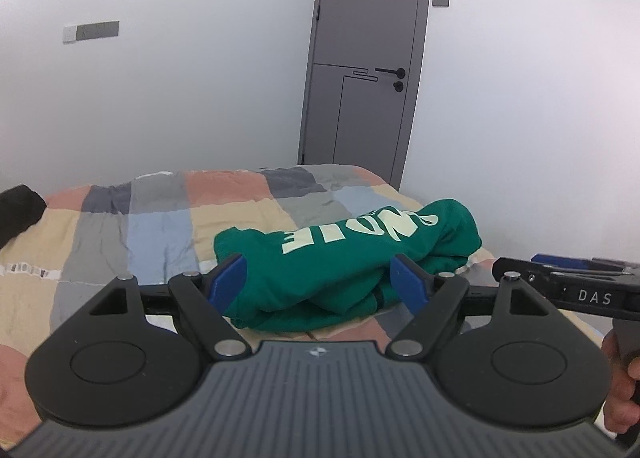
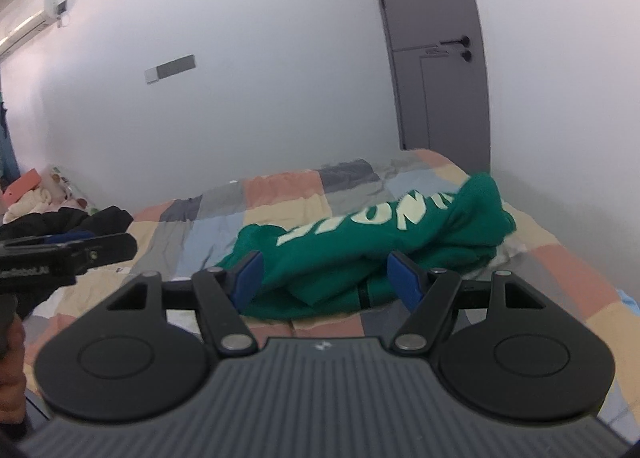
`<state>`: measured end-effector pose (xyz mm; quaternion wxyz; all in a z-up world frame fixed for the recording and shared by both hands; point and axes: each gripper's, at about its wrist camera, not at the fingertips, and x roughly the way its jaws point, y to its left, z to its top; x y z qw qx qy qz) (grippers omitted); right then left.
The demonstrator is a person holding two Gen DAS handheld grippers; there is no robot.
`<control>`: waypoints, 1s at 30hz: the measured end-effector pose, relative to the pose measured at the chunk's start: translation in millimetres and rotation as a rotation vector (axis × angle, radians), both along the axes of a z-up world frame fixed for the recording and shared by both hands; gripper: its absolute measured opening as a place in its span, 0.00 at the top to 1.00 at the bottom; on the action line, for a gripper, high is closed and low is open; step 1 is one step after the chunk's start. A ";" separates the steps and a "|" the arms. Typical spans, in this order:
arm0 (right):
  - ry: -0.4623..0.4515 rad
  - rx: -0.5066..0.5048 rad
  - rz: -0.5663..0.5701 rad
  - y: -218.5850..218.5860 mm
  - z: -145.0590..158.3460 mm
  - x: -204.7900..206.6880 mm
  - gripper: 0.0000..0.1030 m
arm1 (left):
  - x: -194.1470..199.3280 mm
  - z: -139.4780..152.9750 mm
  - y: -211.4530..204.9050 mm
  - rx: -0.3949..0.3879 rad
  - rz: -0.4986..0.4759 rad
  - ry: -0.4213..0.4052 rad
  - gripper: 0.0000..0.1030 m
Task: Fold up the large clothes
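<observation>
Left wrist view puts the green sweatshirt (image 1: 344, 258) straight ahead of the left tongs (image 1: 318, 280), bunched in a heap on the bed (image 1: 132, 226), with its pale lettering facing up. Its long axis runs across the tongs' line, from near-left up to far-right. The blue pads (image 1: 226, 282) stand wide apart and grip nothing; the cloth lies beyond them, apparently not yet touched. The right tongs (image 2: 326, 278) likewise gape wide with nothing held, the heap just ahead of them. Both hands look about equally near, the left nearer the heap's left end. Each will likely need a separate edge to spread it flat. A patchwork quilt covers the bed; dark clothing (image 2: 76, 222) lies far left; a grey door (image 1: 360, 58) stands behind.
</observation>
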<state>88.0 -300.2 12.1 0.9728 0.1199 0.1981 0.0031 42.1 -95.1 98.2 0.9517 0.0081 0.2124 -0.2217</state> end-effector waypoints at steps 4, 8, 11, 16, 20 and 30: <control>0.015 0.001 -0.014 -5.6 -3.4 -3.3 0.31 | -1.5 -2.4 -4.1 0.010 -0.005 -0.004 0.20; 0.028 0.005 -0.016 -8.2 -5.8 -5.6 0.31 | -0.8 -3.1 -5.6 0.011 -0.001 -0.001 0.20; 0.027 -0.001 -0.014 -7.9 -4.8 -6.7 0.31 | -1.2 -2.7 -5.5 0.013 0.006 -0.005 0.19; 0.021 -0.014 -0.006 -4.7 -2.4 -8.4 0.31 | -1.7 -3.0 -6.0 0.021 0.021 -0.008 0.18; 0.021 -0.014 -0.005 -3.5 -1.8 -9.8 0.31 | -2.8 -2.1 -4.0 0.019 0.023 -0.012 0.17; 0.019 -0.016 -0.009 -3.0 -0.2 -11.0 0.31 | -5.0 0.8 -3.3 0.011 0.018 -0.014 0.04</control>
